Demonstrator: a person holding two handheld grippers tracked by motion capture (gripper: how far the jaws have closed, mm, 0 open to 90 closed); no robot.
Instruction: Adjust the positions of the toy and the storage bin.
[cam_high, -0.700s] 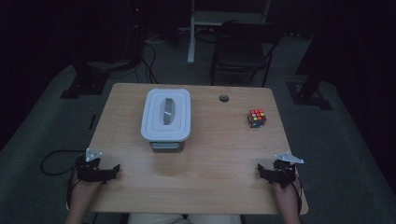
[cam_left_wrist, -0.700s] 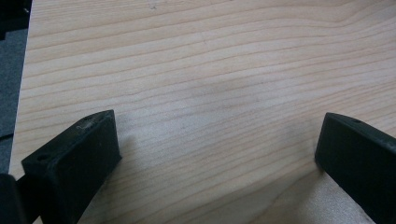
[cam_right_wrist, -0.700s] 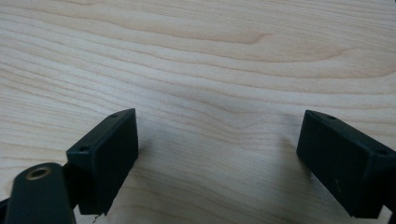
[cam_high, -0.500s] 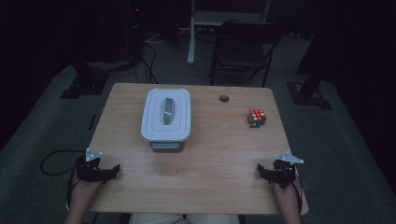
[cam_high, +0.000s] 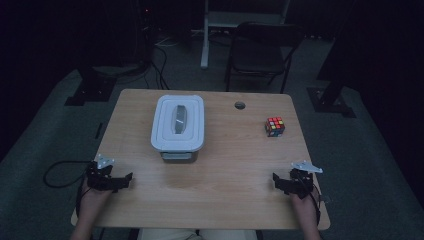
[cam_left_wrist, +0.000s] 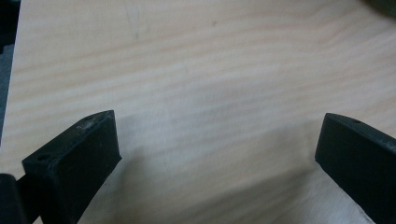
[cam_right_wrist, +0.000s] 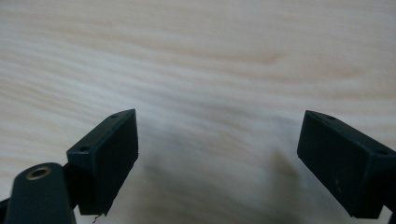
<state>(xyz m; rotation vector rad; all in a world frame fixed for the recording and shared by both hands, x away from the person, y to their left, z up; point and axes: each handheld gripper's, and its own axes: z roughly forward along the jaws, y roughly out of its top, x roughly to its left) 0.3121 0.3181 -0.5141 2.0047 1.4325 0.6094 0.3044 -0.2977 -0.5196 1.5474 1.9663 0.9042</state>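
Note:
A white lidded plastic box (cam_high: 178, 125) with a grey handle on its lid stands on the wooden table (cam_high: 220, 195), left of centre. To the right of it sits a coloured puzzle cube (cam_high: 275, 126). My left gripper (cam_high: 125, 181) rests near the table's front left corner, far from the box. In the left gripper view its jaws stand wide apart over bare wood (cam_left_wrist: 215, 116), so the left gripper (cam_left_wrist: 217, 140) is open. My right gripper (cam_high: 276, 181) rests near the front right corner, well in front of the cube. The right gripper (cam_right_wrist: 219, 140) is open too, with only wood between its jaws.
A round cable hole (cam_high: 240, 105) pierces the table near its far edge. Behind the table stands a dark chair (cam_high: 262, 52) and a white post (cam_high: 205, 35). Black stand feet (cam_high: 87, 90) and cables lie on the grey floor at the left.

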